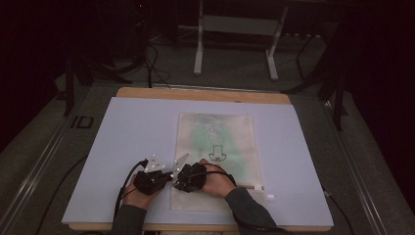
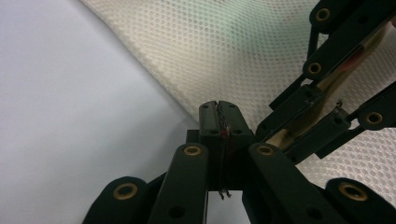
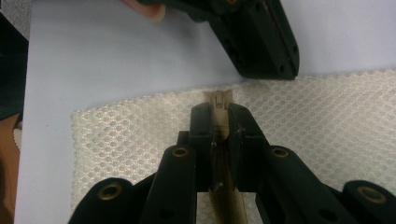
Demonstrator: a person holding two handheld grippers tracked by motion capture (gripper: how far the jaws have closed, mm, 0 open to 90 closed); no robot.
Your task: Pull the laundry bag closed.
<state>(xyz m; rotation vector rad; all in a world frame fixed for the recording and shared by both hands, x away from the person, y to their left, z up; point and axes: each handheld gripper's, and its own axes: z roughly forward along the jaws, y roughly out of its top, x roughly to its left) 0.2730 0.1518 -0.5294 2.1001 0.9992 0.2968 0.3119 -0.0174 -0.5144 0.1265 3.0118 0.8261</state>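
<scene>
- We are holding the right gripper (image 3: 218,114) clamped on the zipper slider (image 3: 219,99) at the near-left corner of the mesh zipper bag (image 1: 215,147).
- We are keeping the left gripper (image 2: 219,119) pressed together just beside it, at the bag's edge; the jaws have closed on what seems to be a thin bit of that edge (hard to make out).
- The zipper tape (image 3: 226,205) is running back between the right jaws, and a white pull tab (image 1: 259,187) is lying at the bag's near-right end, so we are judging the zipper work to be at one end of its travel, with the bag itself not yet moved.
- The bag is lying flat on a pale mat (image 1: 122,137) covering a wooden table (image 1: 195,94).
- Beyond it, a dark room with a metal stand (image 1: 235,39) and loose cables (image 1: 151,63) on grey carpet.
</scene>
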